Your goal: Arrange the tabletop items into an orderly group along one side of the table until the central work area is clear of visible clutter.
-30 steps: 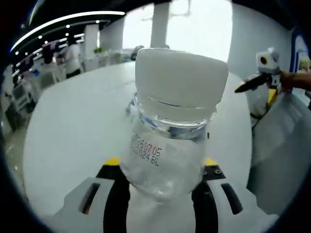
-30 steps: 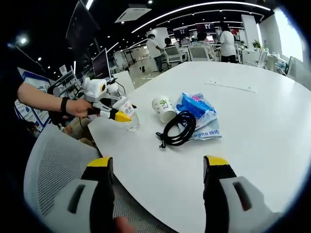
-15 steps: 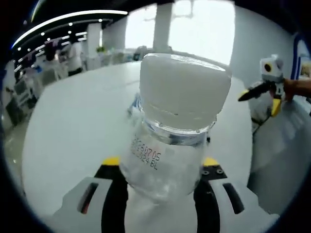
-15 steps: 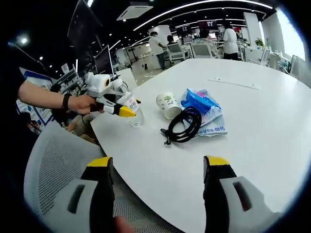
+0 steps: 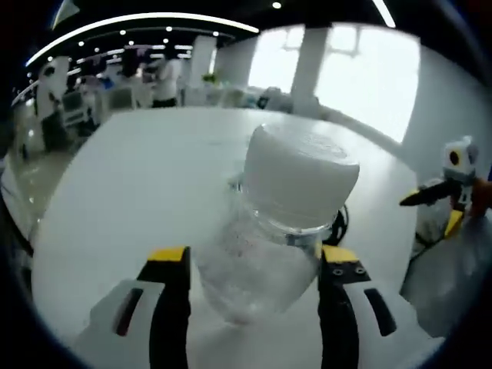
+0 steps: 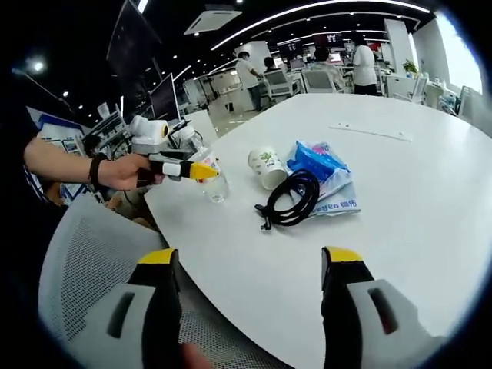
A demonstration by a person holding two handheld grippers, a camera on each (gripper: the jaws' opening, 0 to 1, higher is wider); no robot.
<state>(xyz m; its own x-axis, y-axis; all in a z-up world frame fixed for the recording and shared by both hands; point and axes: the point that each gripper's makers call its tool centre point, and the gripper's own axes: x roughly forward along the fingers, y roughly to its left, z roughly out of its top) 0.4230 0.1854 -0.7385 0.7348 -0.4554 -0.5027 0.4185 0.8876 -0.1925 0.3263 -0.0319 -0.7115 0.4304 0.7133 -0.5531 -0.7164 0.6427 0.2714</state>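
Note:
A clear water bottle (image 5: pixel 265 246) with a white cap (image 5: pixel 300 181) leans between the yellow-tipped jaws of my left gripper (image 5: pixel 254 257), which is shut on it. In the right gripper view the same bottle (image 6: pixel 216 187) stands near the table's left edge, with the left gripper (image 6: pixel 204 171) held level around its top by a person's hand. To its right lie a paper cup (image 6: pixel 265 167) on its side, a coiled black cable (image 6: pixel 290 201) and a blue packet (image 6: pixel 317 171). My right gripper (image 6: pixel 251 261) stands open over the near table edge with nothing between its jaws; it also appears far right as the right gripper (image 5: pixel 446 192).
The round white table (image 6: pixel 400 200) spreads to the right, with a thin white strip (image 6: pixel 367 134) lying at its far side. A grey mesh chair (image 6: pixel 81 261) stands at the near left edge. People and desks fill the office behind.
The left gripper has swung to a level pose around the bottle's top, and the bottle now leans to the right in its view. The right gripper has barely moved.

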